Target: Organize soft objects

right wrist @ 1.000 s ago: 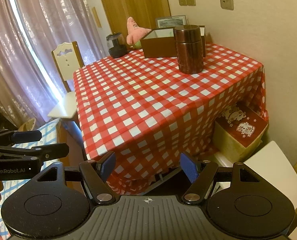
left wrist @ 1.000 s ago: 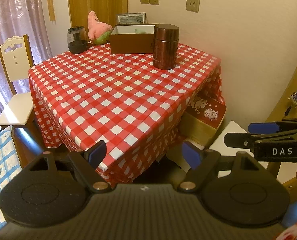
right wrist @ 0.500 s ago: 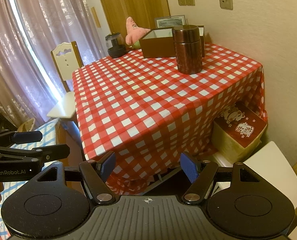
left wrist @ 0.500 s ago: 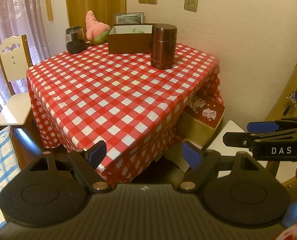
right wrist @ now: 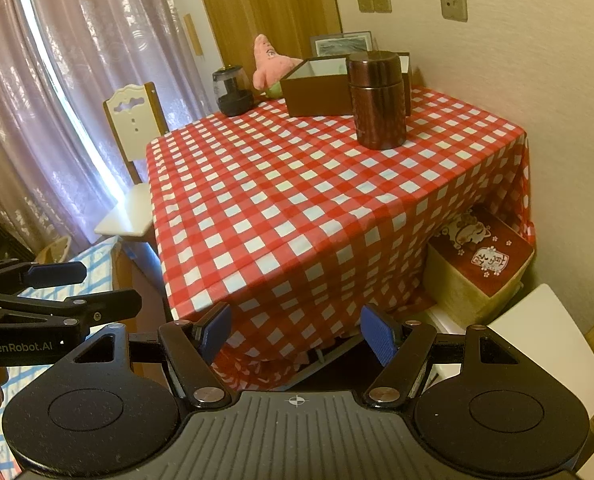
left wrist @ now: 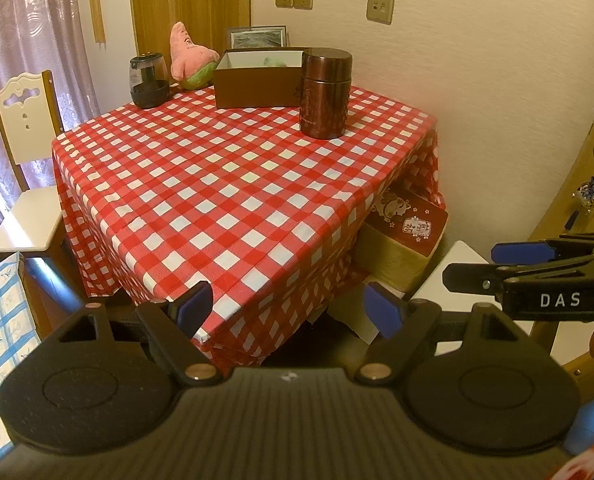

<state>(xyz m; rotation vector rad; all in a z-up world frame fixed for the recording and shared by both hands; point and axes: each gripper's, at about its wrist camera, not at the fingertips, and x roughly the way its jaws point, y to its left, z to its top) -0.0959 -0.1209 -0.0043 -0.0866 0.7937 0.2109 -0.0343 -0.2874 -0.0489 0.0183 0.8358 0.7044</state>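
Note:
A pink starfish plush toy (left wrist: 189, 60) (right wrist: 271, 64) leans at the far edge of the table, left of an open brown box (left wrist: 257, 78) (right wrist: 317, 88). Something pale green lies inside the box, mostly hidden. The table wears a red-and-white checked cloth (left wrist: 225, 184) (right wrist: 317, 200). My left gripper (left wrist: 287, 312) hangs open before the table's near corner, nothing between its blue pads. My right gripper (right wrist: 297, 332) is open too, equally far back and empty. Each gripper shows from the side in the other's view.
A brown metal canister (left wrist: 325, 94) (right wrist: 379, 100) stands in front of the box. A dark glass jar (left wrist: 149, 86) sits at the far left corner. A white chair (left wrist: 21, 168) is left of the table, a red-lidded box (left wrist: 407, 232) beneath it, a white stool (right wrist: 545, 352) at the right.

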